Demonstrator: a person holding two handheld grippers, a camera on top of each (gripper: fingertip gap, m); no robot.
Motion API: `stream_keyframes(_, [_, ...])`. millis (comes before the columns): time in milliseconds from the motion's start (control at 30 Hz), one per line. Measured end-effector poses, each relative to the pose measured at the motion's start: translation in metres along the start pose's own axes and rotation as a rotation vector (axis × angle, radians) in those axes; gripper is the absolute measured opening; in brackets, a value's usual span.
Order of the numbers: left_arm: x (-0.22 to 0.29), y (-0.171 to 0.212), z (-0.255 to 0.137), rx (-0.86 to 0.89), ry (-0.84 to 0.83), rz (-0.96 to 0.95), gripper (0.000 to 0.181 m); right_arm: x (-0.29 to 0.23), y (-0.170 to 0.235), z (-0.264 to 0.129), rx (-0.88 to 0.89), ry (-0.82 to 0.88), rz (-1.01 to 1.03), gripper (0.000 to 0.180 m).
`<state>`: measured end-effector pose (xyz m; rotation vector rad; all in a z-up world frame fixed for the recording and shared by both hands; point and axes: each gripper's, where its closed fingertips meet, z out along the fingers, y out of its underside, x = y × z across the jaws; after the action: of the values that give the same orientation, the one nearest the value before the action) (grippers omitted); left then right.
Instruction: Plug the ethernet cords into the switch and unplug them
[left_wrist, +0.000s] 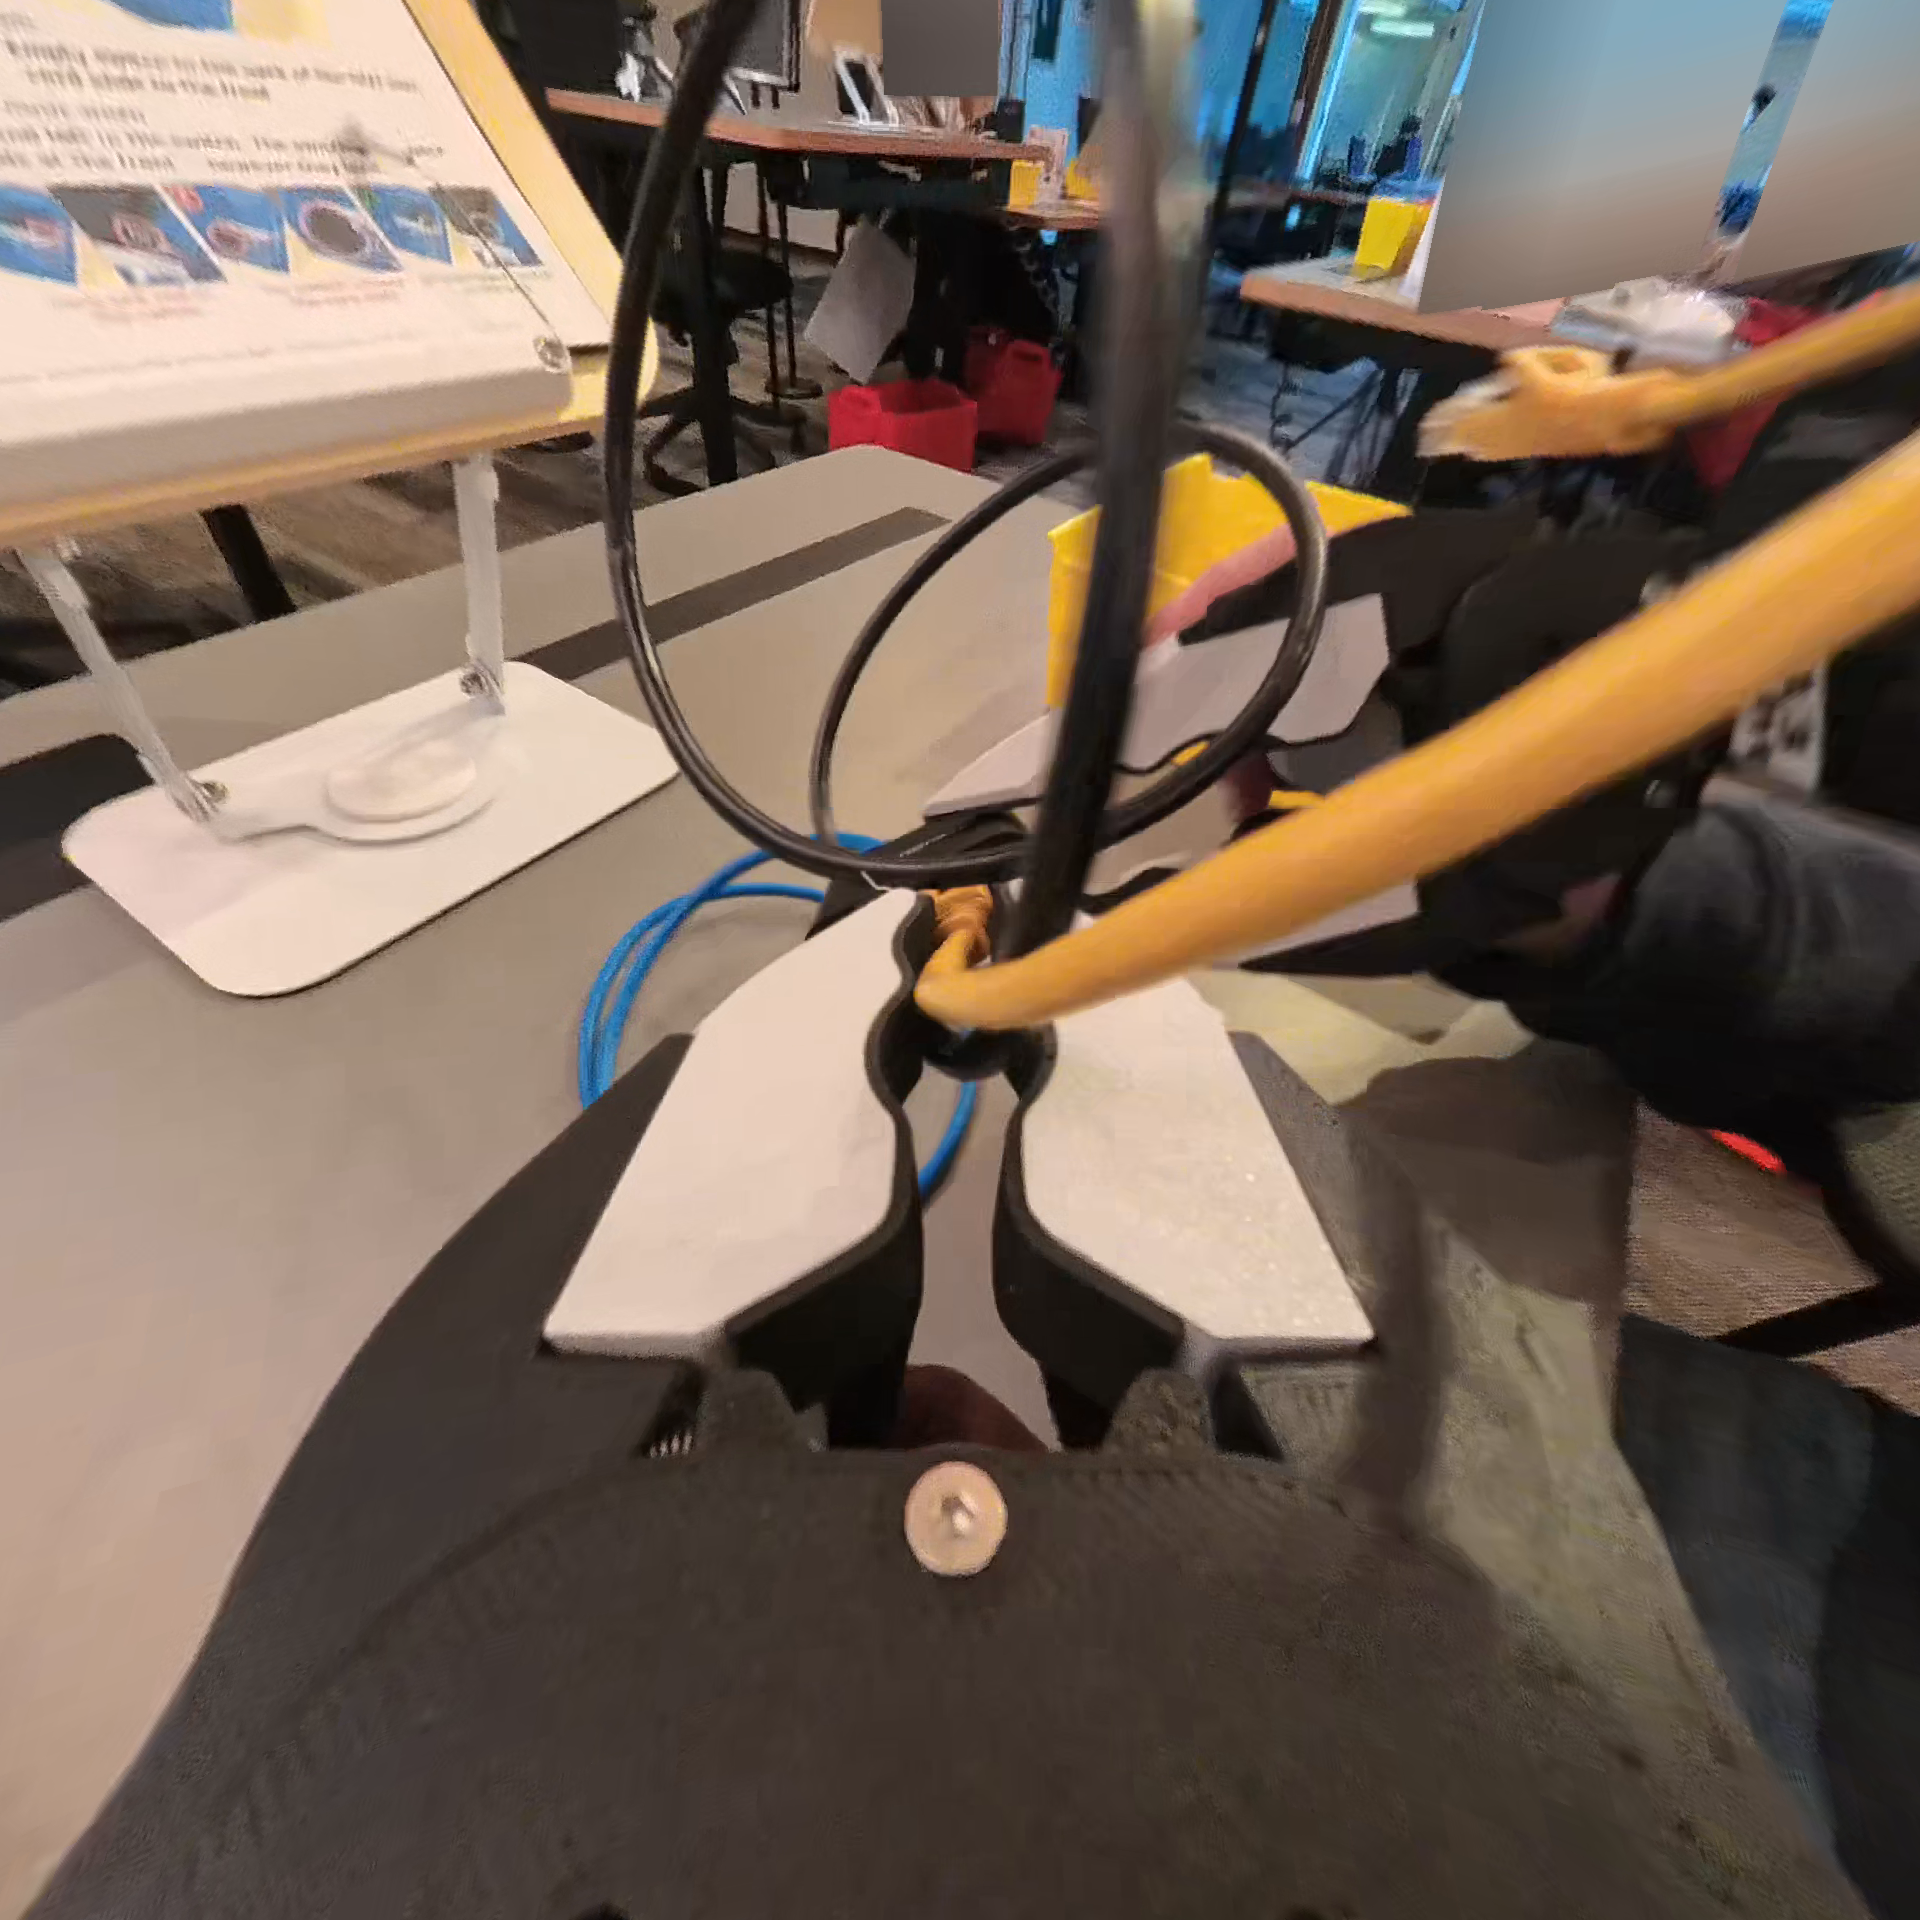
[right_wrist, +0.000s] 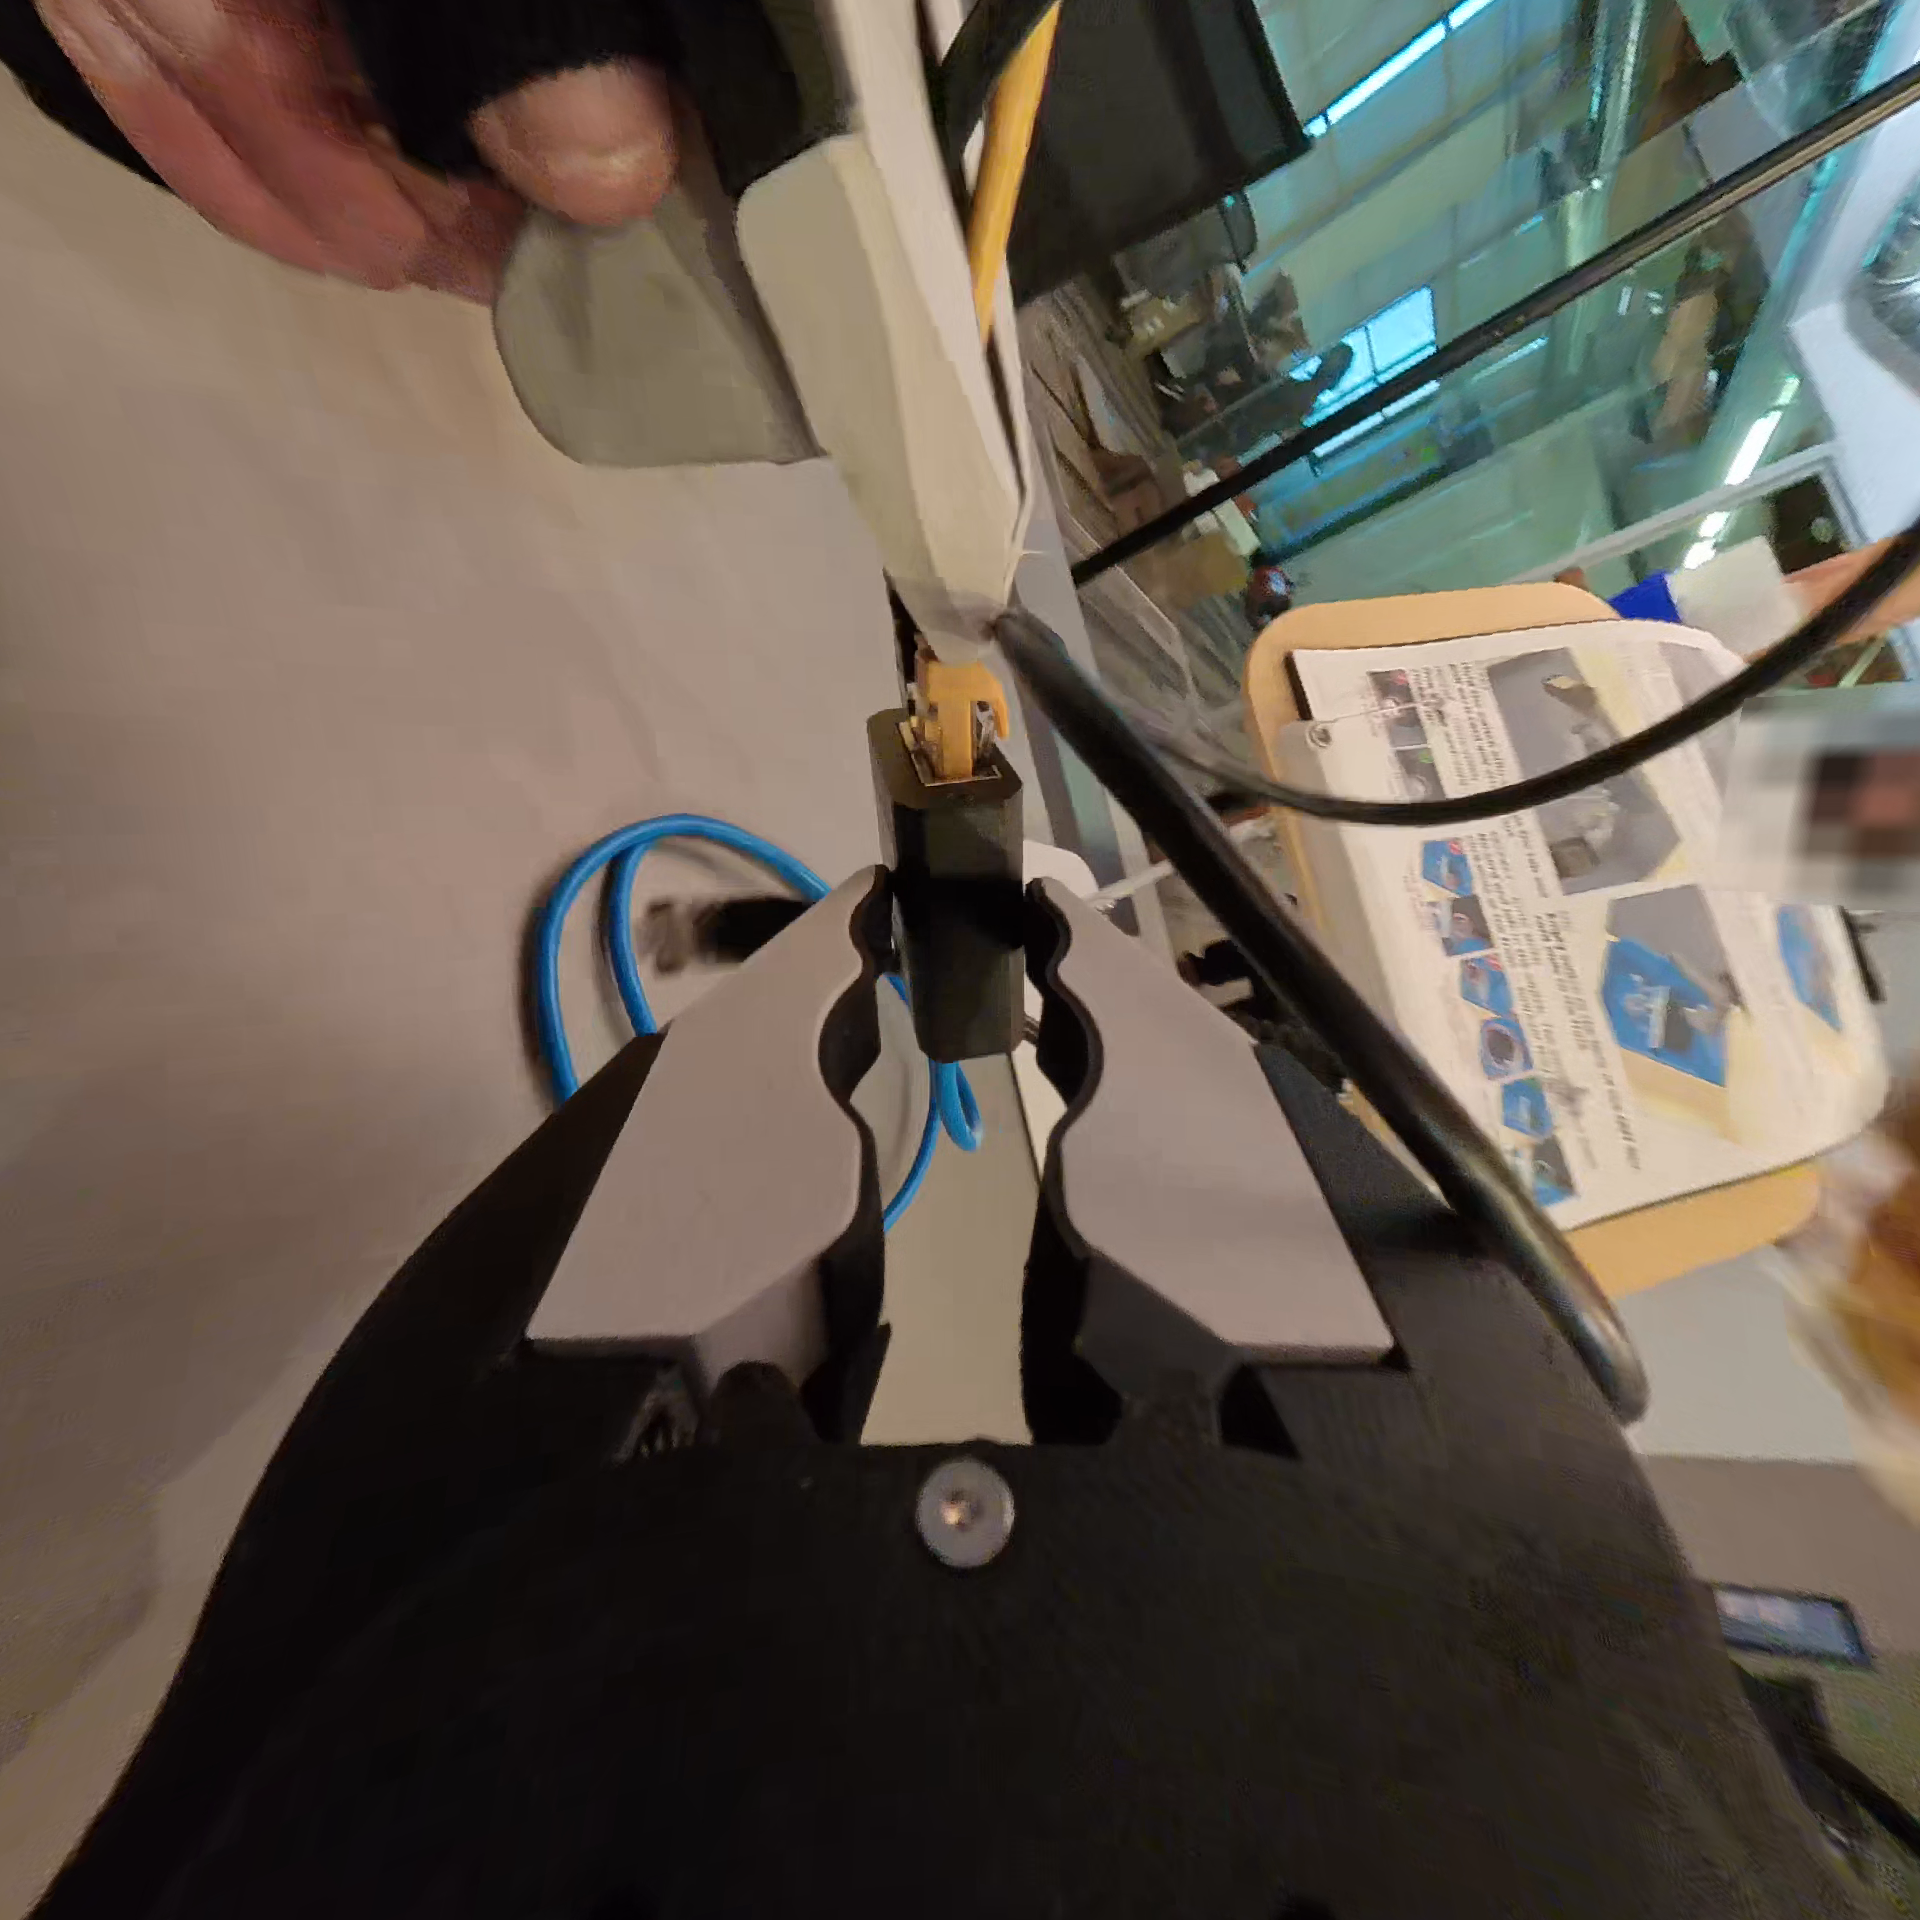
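Note:
My left gripper (left_wrist: 971, 935) is shut on the plug end of a yellow ethernet cord (left_wrist: 1403, 790). In the right wrist view the left gripper (right_wrist: 951, 634) comes down from above, and the yellow plug (right_wrist: 948, 740) sits in the port of a small black switch (right_wrist: 956, 935). My right gripper (right_wrist: 958, 894) is shut on the sides of that switch and holds it above the table. The right gripper's fingers (left_wrist: 1226, 686) show beyond my left one. The cord's other yellow plug (left_wrist: 1507, 416) hangs free at the upper right. A blue cord (right_wrist: 582, 904) lies coiled on the table.
A black cable (left_wrist: 634, 416) loops across both views, close to the grippers. A white stand (left_wrist: 364, 831) holding an instruction sheet (left_wrist: 260, 208) stands left on the grey table (left_wrist: 312, 1143). A yellow bin (left_wrist: 1195, 530) sits behind. A dark plug (right_wrist: 717, 925) lies by the blue coil. Across from one pair of fingers to the other is roughly 4 centimeters.

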<state>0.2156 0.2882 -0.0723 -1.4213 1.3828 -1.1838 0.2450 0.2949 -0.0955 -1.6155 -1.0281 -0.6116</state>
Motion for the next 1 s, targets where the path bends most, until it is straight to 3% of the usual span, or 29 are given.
stream_keyframes(267, [0.003,-0.001,-0.001,-0.007,0.045,0.059,0.01,-0.002,-0.001,-0.007,0.086,-0.058,0.069,0.021])
stream_keyframes(367, [0.004,-0.006,-0.006,0.002,0.066,0.109,0.01,-0.002,0.004,-0.009,0.136,-0.11,0.206,0.046])
stream_keyframes(433, [0.007,-0.01,-0.011,0.018,0.098,0.145,0.01,-0.003,0.005,-0.012,0.196,-0.19,0.332,0.061])
stream_keyframes(600, [0.022,-0.016,-0.019,0.011,0.192,0.267,0.009,-0.004,-0.012,-0.028,0.43,-0.483,0.669,0.078])
stream_keyframes(667, [0.029,-0.018,-0.021,0.005,0.23,0.322,0.009,-0.013,-0.017,-0.033,0.468,-0.603,0.693,0.067])
stream_keyframes(767, [0.038,-0.02,-0.022,-0.011,0.275,0.391,0.009,-0.019,-0.024,-0.035,0.485,-0.697,0.702,0.071])
stream_keyframes(867, [0.043,-0.022,-0.023,-0.013,0.31,0.429,0.009,-0.022,-0.03,-0.034,0.491,-0.778,0.75,0.086])
stream_keyframes(1000, [0.051,-0.023,-0.02,-0.018,0.349,0.463,0.009,-0.022,-0.041,-0.04,0.594,-0.897,0.817,0.078])
